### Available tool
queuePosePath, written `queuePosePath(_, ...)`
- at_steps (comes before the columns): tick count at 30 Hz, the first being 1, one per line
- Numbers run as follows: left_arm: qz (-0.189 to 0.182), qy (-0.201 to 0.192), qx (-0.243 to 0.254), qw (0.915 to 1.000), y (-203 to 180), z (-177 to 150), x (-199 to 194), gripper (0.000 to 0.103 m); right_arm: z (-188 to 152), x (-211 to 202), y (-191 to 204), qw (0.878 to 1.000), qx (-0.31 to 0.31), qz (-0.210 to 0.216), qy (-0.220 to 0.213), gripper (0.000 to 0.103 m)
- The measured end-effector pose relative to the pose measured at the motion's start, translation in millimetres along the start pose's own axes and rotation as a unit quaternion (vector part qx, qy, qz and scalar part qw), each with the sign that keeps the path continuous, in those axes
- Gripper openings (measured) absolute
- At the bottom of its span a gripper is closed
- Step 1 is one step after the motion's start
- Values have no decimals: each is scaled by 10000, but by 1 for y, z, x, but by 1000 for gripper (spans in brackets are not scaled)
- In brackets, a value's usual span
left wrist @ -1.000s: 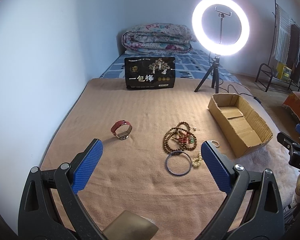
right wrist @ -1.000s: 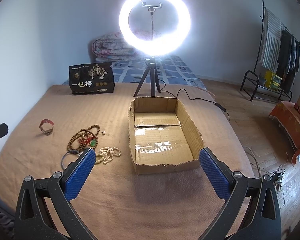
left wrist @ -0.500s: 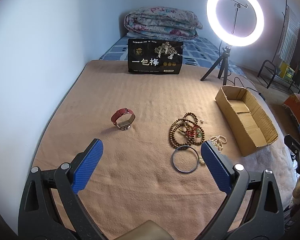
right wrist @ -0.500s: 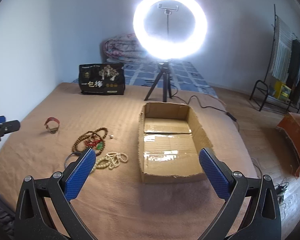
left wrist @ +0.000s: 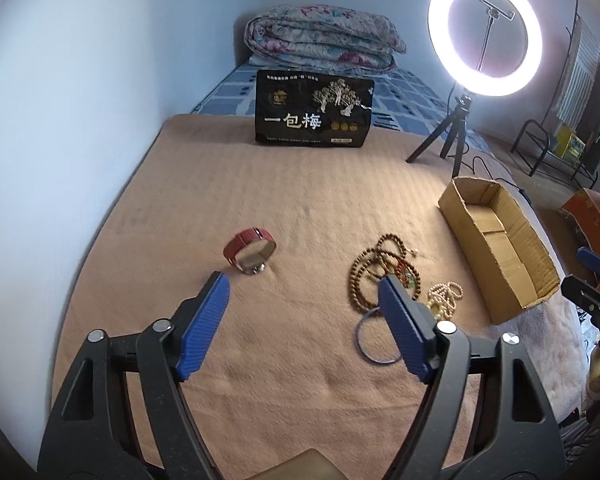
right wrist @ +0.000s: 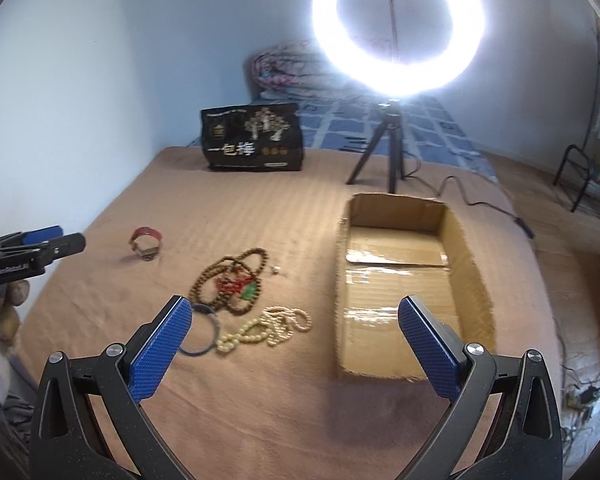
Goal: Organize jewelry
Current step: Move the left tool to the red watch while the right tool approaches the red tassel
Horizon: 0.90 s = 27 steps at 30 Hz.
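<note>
On the tan blanket lie a red strap watch, a tangle of brown wooden beads, a cream pearl strand and a blue-grey bangle. An open, empty cardboard box stands to their right. My left gripper is open and empty, hovering just short of the watch and beads. My right gripper is open and empty, above the pearls and the box's near left corner.
A black snack bag stands at the blanket's far edge. A lit ring light on a tripod stands behind the box, its cable trailing right. Folded quilts lie behind; a wall runs along the left.
Both grippers moved forward and lower toward the jewelry. The left gripper's jaws have narrowed somewhat; the right gripper swung left toward the pearls and bangle.
</note>
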<state>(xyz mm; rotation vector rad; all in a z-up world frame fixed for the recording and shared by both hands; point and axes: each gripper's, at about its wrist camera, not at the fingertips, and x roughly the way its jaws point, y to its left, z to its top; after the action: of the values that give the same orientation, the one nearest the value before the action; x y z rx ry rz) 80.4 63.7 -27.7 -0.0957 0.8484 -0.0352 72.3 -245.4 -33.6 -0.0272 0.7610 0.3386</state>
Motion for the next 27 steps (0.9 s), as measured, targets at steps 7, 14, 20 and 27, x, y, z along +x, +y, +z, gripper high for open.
queuePosePath(7,-38,73,-86,9999,19,11,11,70,8,37,11,9962,65,648,571,76)
queuePosePath(14,42,57,30,10000,29,15,21,65,20,77,9,9900,297,857,1078,46)
queuePosePath(20,42,190,110,9998,34,14,34,62,23,106,4,9822,596,1000,1476,36)
queuePosePath(27,-3,362,30,9993,45,15,53,60,22,132,7,9789,596,939,1717,29)
